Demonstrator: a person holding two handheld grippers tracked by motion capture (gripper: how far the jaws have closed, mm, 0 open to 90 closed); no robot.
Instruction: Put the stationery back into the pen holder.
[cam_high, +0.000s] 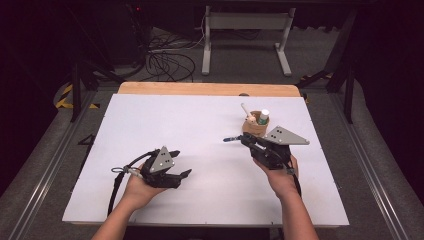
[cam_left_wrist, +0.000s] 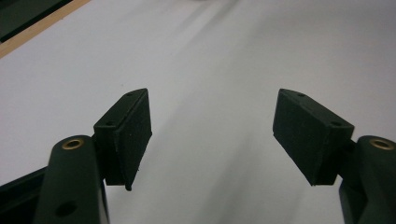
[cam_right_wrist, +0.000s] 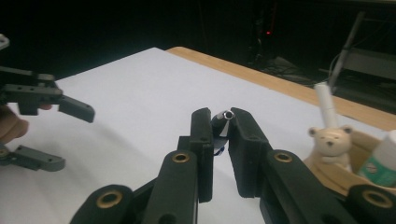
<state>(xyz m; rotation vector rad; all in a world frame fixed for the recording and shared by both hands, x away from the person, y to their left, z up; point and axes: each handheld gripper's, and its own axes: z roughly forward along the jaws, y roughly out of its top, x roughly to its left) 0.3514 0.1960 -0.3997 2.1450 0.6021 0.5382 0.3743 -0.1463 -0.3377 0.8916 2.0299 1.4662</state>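
Right now your right gripper (cam_high: 246, 139) is squeezing a pen (cam_right_wrist: 221, 122) between its jaws. The pen's long line points left and a bit away from you, with its blue tip (cam_high: 227, 140) sticking out over the white table (cam_high: 165, 120). In the right gripper view its silver end pokes up between the two black pads.

The wooden pen cup (cam_high: 254, 127) sits just behind your right gripper, a little to the right. A bear-topped stick (cam_right_wrist: 330, 135) and a white and green bottle (cam_high: 263, 117) already stand in it. It looks like the pen should go in there too, so you would need to tip it upright and lift it over the near rim. Mind the bear and the bottle, as the cup has little room left.

Your left gripper (cam_high: 179, 164) rests on the near left of the table with its jaws wide apart and nothing between them. It is well away from the cup, so your right hand is the closer one. There is lots of bare table to your left for moving.
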